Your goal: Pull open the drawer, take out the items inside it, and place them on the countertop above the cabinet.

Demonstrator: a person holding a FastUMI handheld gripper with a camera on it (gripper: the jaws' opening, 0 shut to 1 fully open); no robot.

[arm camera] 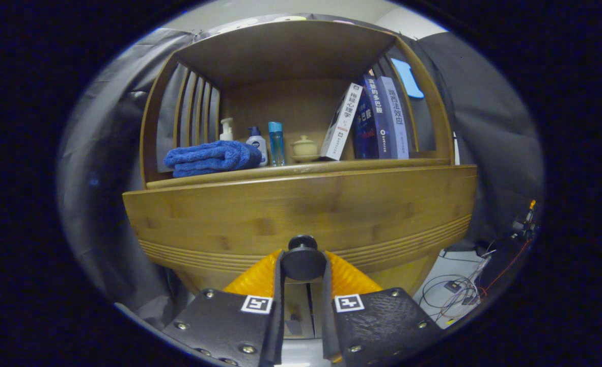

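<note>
A wooden cabinet stands right in front of me, with its drawer front point(301, 209) spanning the width below the countertop point(301, 171). A round dark knob point(303, 259) sticks out of the drawer front at its lower middle. My gripper point(303, 265) is shut on that knob, one finger pressed to each side of it. The inside of the drawer is hidden behind its front panel.
On the countertop, under a wooden shelf roof, lie a folded blue towel point(212, 158), a pump bottle point(226, 130), two small bottles point(276, 143), a lidded clay pot point(304, 148) and several leaning books point(372, 122). Cables point(459, 290) lie on the floor to the right.
</note>
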